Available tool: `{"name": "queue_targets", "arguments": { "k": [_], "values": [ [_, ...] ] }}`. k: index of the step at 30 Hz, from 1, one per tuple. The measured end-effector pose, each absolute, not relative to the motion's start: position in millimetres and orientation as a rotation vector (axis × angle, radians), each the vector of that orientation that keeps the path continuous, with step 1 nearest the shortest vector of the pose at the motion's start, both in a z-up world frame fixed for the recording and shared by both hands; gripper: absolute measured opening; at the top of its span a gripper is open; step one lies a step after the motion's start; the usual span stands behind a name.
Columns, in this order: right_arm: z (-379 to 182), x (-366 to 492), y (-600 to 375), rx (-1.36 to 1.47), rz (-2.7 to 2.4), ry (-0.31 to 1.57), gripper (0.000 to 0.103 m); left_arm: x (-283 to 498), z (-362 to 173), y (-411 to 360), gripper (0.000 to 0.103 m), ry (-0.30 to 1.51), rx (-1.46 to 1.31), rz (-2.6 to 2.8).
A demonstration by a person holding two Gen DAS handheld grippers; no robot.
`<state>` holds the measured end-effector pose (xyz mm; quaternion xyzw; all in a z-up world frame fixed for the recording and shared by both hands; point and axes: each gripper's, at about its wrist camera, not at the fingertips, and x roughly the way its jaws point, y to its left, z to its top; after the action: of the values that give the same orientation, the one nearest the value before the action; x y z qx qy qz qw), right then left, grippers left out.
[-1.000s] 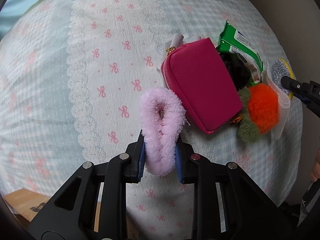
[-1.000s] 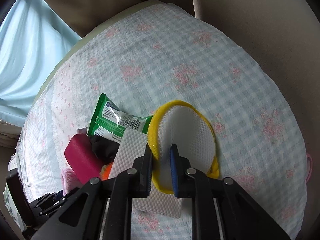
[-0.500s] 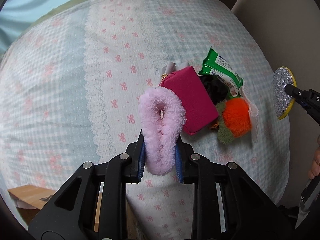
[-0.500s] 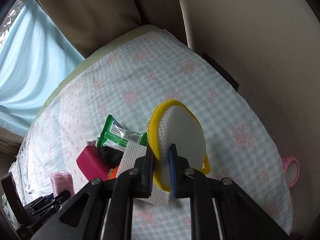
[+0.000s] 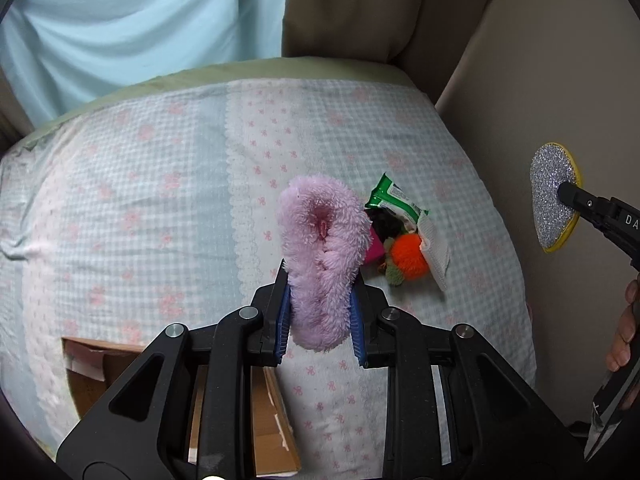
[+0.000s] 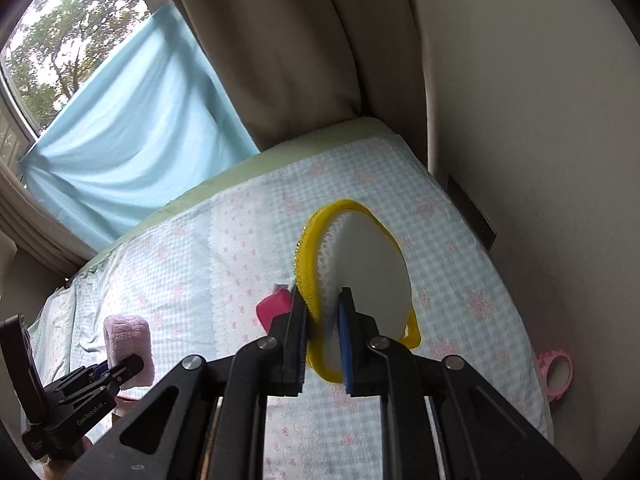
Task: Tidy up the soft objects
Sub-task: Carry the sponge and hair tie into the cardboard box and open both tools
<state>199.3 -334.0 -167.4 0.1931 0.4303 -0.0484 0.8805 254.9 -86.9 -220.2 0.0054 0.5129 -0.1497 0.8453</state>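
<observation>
My left gripper (image 5: 320, 320) is shut on a fluffy pink hair scrunchie (image 5: 324, 240), held well above the bed. My right gripper (image 6: 322, 340) is shut on a round yellow-rimmed sponge pad (image 6: 360, 280) with a white face; its glittery silver side (image 5: 554, 196) shows at the right of the left wrist view. Down on the bed lies a small pile: a green wipes pack (image 5: 394, 200), an orange pompom (image 5: 408, 256), a white mesh strip (image 5: 434, 250), something black (image 5: 384, 222) and a magenta pouch (image 6: 274, 306), mostly hidden behind the scrunchie.
The bed has a checked blue-and-pink cover (image 5: 140, 200). A cardboard box (image 5: 256, 420) sits at its near edge. A pink tape roll (image 6: 556, 372) lies beside the wall at the right. Beige curtain (image 6: 300, 48) and a light blue cloth (image 6: 132, 140) hang behind. A hand (image 5: 624, 340) holds the right gripper.
Both grippers have risen high off the bed with their objects still held. The pile looks smaller and farther away, and the curtain and window have come into view.
</observation>
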Motion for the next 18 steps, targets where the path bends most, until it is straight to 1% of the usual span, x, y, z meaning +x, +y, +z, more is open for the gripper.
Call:
{"name": "queue_targets", "arguments": {
  "k": [4,9,13,18],
  "values": [
    [-132.7,180.9,-299.6,0.352,-0.008,0.871,0.013,222.5,-178.8,-55.0,0.022,1.023,-0.023,-0.278],
    [-112.0,165.7,-243.9,0.311,0.116,0.872,0.013,184.5,-144.8,-5.0,0.022,0.983,-0.048,-0.208],
    [-113.3,154.6,-193.0,0.293,0.199,0.892,0.013,164.3,-129.0,33.3,0.022,0.966,-0.068,-0.158],
    [-128.5,139.8,-125.1,0.278,0.268,0.934,0.013,150.9,-127.1,82.7,0.022,0.976,-0.073,-0.132]
  ]
}}
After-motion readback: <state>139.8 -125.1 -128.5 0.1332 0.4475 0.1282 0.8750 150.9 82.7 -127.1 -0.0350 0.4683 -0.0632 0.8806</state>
